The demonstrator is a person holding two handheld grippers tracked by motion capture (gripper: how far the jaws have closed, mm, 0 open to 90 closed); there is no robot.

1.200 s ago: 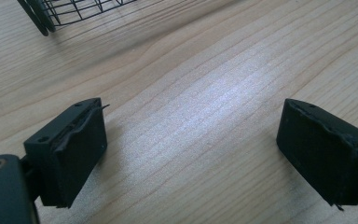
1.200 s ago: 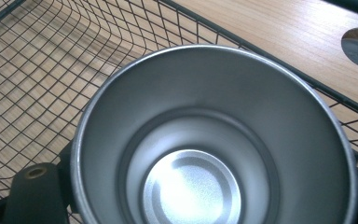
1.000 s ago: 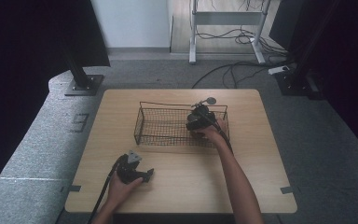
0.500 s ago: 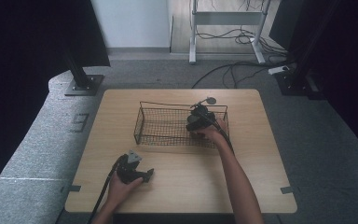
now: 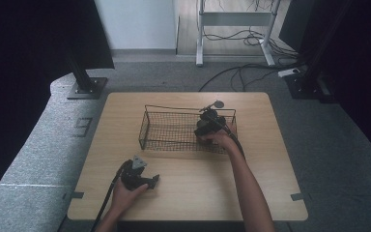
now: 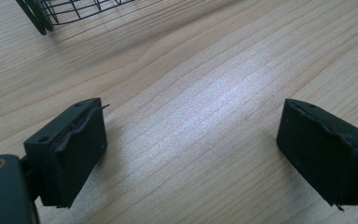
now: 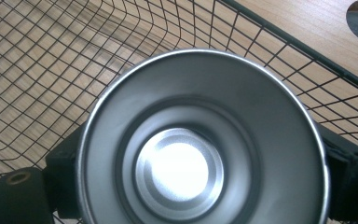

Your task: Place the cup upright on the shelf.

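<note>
A shiny steel cup (image 7: pixel 200 154) faces the right gripper view mouth-on, its bright bottom visible. My right gripper (image 7: pixel 205 186) is shut on the steel cup, with one black jaw pressed against each side. In the high view the right gripper (image 5: pixel 206 124) sits inside the right part of a black wire basket (image 5: pixel 144 130) at mid table. My left gripper (image 5: pixel 149 181) rests on the wood near the front left. Its jaws stand wide apart in the left gripper view (image 6: pixel 191 154) with bare wood between them.
The basket's mesh (image 7: pixel 37 70) surrounds the cup, and its corner (image 6: pixel 51 14) shows ahead of the left gripper. A small grey round thing (image 5: pixel 217 104) lies on the wooden table (image 5: pixel 198 193) just beyond the basket's far rim. Cables trail from both hands.
</note>
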